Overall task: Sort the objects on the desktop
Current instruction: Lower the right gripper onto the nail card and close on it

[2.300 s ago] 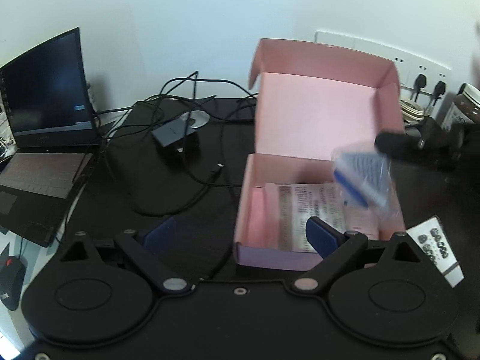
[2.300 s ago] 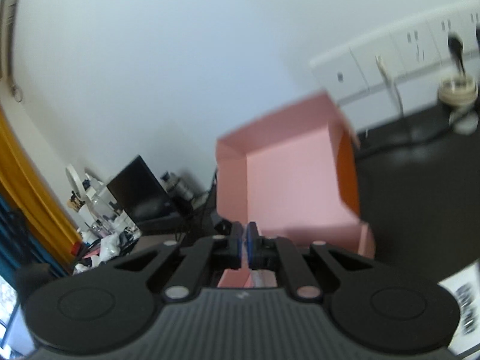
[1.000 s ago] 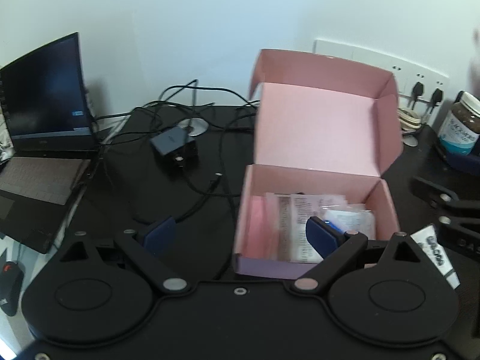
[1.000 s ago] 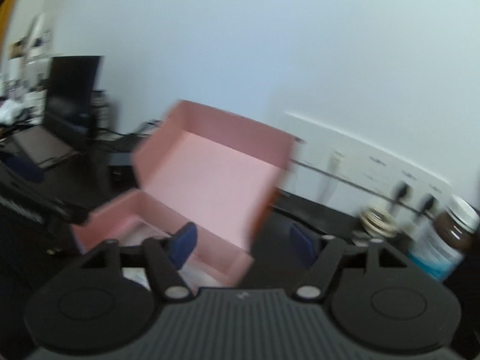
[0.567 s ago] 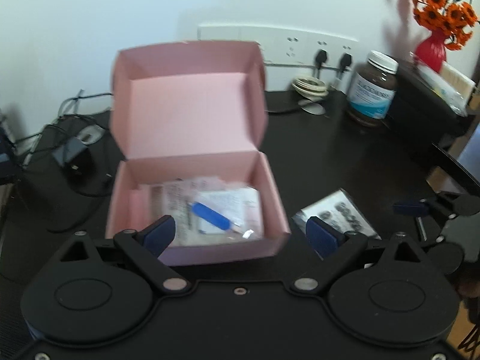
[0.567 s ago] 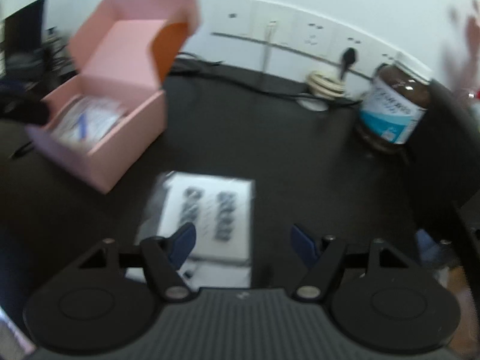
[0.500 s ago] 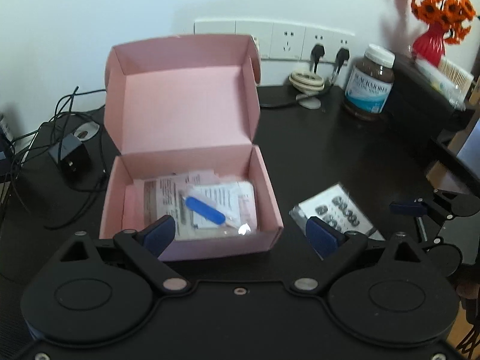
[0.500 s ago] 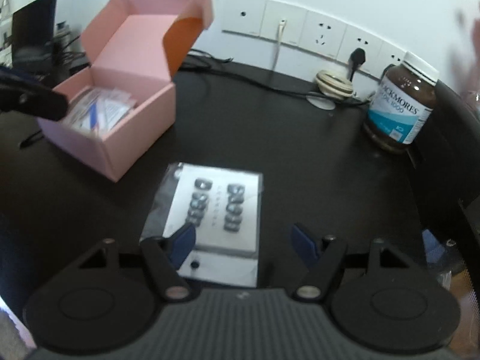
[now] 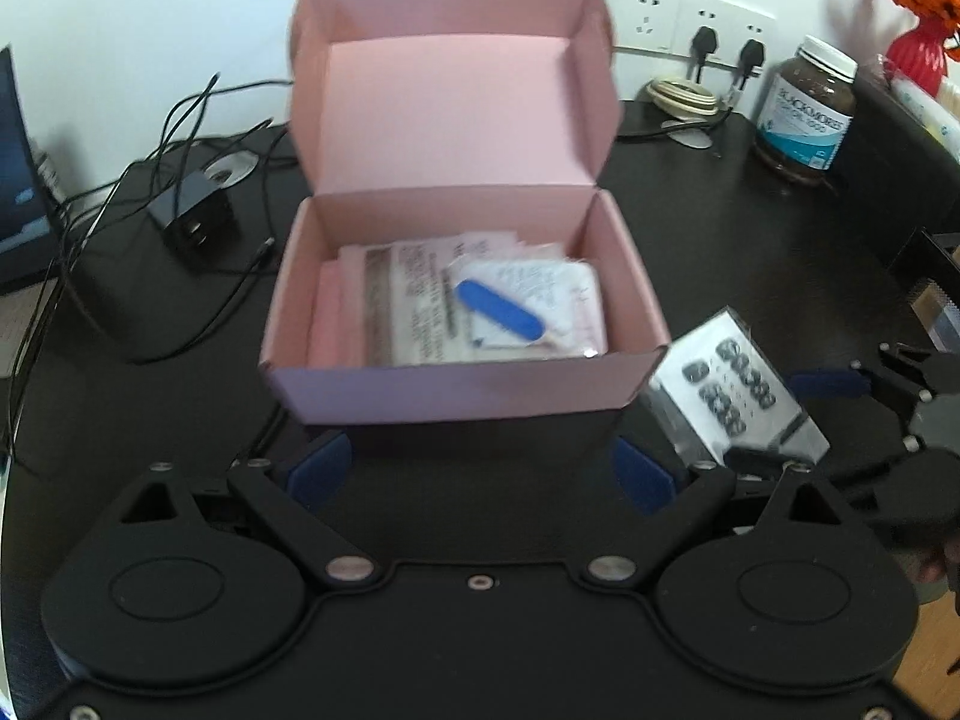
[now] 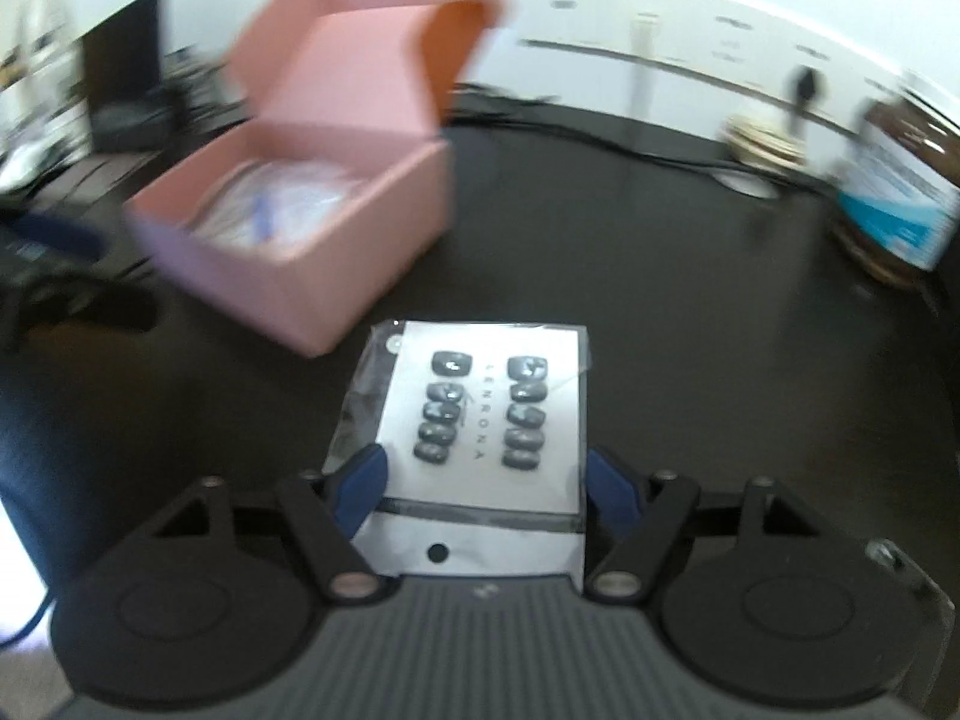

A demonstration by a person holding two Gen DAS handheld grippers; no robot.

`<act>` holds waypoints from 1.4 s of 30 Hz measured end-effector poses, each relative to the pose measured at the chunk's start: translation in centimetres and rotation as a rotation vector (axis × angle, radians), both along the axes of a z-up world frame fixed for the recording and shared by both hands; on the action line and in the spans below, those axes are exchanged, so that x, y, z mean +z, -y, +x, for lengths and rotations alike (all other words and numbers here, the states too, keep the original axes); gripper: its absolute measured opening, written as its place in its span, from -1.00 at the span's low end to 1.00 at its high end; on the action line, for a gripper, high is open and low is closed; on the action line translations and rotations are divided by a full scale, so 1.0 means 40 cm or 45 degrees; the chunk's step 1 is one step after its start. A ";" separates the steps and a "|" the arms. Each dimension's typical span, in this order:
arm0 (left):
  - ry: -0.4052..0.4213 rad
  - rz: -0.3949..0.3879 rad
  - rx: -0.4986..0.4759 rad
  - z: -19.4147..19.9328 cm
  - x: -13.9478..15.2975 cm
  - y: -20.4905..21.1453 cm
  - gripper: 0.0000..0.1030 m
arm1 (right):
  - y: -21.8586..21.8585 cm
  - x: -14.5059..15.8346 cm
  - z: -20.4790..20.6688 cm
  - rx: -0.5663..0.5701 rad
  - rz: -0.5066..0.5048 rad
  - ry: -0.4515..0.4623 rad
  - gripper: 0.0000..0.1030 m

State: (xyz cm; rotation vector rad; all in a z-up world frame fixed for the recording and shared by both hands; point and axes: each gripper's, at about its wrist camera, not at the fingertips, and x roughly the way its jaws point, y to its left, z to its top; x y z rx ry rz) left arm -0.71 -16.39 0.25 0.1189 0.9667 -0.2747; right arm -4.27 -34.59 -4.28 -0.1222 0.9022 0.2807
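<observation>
Here, low in the right wrist view, the card (image 10: 480, 420) of press-on nails lies flat on the counter (image 10: 690, 330) between my right tongs (image 10: 486, 480), long axis running up the frame. Their jaws stand wide, have just opened further, and flank its long edges. My left tongs (image 9: 480, 474), also wide, hold nothing before the pink box (image 9: 456, 384).

Looks like a home office desk: black desktop (image 9: 750, 228) against a white wall with a row of sockets (image 9: 690, 24), a laptop (image 9: 15, 180), tangled cables (image 9: 180, 120), a supplement jar (image 9: 807, 111), a red flower vase (image 9: 921, 54).
</observation>
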 end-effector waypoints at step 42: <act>-0.016 0.038 -0.105 0.109 -0.057 0.085 0.86 | -0.042 0.015 -0.048 0.384 -0.086 -0.026 0.57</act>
